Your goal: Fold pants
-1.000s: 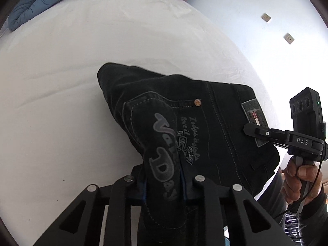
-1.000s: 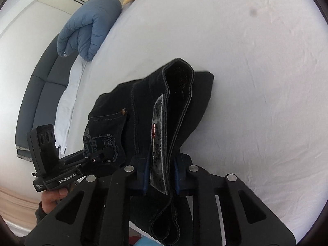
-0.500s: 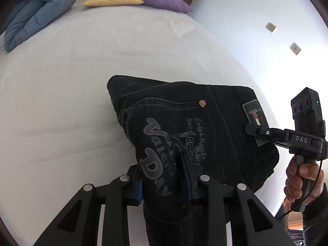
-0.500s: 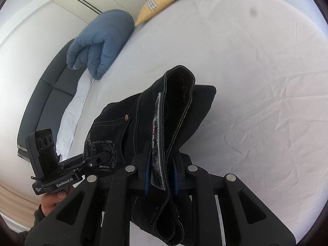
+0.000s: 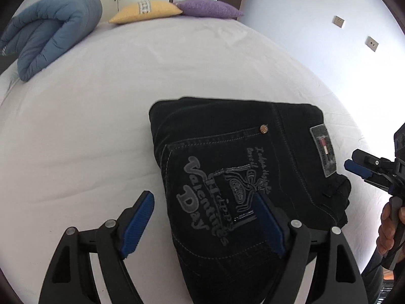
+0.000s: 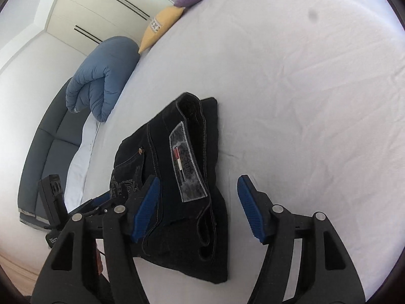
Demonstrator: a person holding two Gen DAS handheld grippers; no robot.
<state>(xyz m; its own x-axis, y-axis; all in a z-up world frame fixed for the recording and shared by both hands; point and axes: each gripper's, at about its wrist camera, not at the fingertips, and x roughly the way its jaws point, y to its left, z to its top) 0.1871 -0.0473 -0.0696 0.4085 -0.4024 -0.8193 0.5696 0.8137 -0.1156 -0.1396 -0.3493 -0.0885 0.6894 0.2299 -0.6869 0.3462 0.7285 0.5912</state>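
Left gripper point(image 5: 202, 217) low over the bed point(image 5: 101, 126), jaws spread wide, gripping nothing; its left blue pad point(image 5: 138, 224) over bare sheet beside the pants point(image 5: 240, 167), its right pad over the printed back pocket, whether touching the cloth cannot be told. Right gripper point(image 6: 200, 205) also wide open and empty, angled down at the bundle from the waistband side; its left pad point(image 6: 146, 207) over the dark fabric, its right pad point(image 6: 249, 209) over white sheet just beside the fabric edge. In the left wrist view the right gripper's tips point(image 5: 359, 164) show at the frame's right edge, just beside the bundle's waistband corner, apart from it, with a hand point(image 5: 391, 230) on its handle below. Pants: black denim, folded into a compact block lying flat on the bed, free of both grippers. In the left view the long axis runs from near the left gripper up and away, tilted slightly left; waistband with its grey patch point(image 5: 322, 149) faces right, folded edge faces left, a copper rivet point(image 5: 263, 128) near the far end of the pocket. In the right view the waistband point(image 6: 200, 131) curls up as a thick roll running away from the camera, grey patch point(image 6: 186, 162) on top. A folded blue duvet point(image 5: 50, 30), yellow pillow point(image 5: 146, 11) and purple pillow point(image 5: 207, 8) sit at the far end of the bed, well apart from the pants
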